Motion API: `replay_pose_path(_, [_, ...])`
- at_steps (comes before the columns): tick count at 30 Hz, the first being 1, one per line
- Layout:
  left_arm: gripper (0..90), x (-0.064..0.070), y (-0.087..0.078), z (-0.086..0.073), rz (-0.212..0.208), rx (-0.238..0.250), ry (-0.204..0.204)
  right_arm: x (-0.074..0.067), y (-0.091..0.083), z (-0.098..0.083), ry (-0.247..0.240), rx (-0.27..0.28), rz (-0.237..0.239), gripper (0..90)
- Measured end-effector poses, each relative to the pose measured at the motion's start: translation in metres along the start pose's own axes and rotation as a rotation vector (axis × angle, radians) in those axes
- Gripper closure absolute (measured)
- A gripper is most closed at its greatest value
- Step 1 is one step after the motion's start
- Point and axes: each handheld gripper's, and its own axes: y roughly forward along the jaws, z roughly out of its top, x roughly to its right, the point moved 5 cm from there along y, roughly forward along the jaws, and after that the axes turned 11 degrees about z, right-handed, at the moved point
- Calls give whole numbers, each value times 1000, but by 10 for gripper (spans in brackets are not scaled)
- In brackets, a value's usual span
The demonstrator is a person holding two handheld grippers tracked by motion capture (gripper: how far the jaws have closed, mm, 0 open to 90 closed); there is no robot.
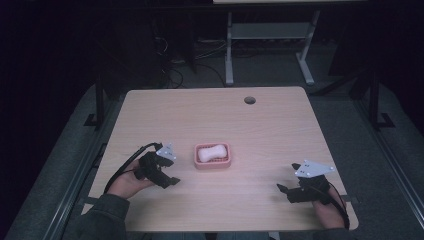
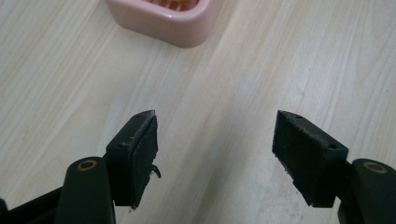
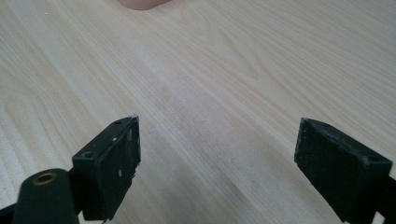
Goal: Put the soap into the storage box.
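A pink soap dish point(image 1: 212, 161) sits near the middle of the wooden table point(image 1: 260, 125), with a white bar of soap point(image 1: 211, 152) lying in it. My left gripper point(image 1: 169, 177) is just left of the dish, held in a hand, jaws open with nothing between them. In the left gripper view the left gripper point(image 2: 215, 154) has bare wood between its pads, and a corner of the soap dish point(image 2: 180, 25) lies ahead. My right gripper point(image 1: 285, 190) rests near the front right of the table. Its jaws are open too; the right gripper point(image 3: 217, 158) has only tabletop between them.
A round cable hole point(image 1: 249, 100) lies near the table's far edge. Beyond the table, a desk frame point(image 1: 265, 45) and cables stand on the dark floor. A pink corner of the soap dish point(image 3: 142, 3) shows at the top of the right gripper view.
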Motion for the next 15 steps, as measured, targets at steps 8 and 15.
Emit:
replay_pose_path(8, [300, 2, -3, -8, 7, 4, -5, 0, 0, 0, -1, -1, -1, 138])
replay_pose_path(15, [298, 5, -6, -15, 16, 11, -8, 0, 0, 0, 1, 0, -3, 137])
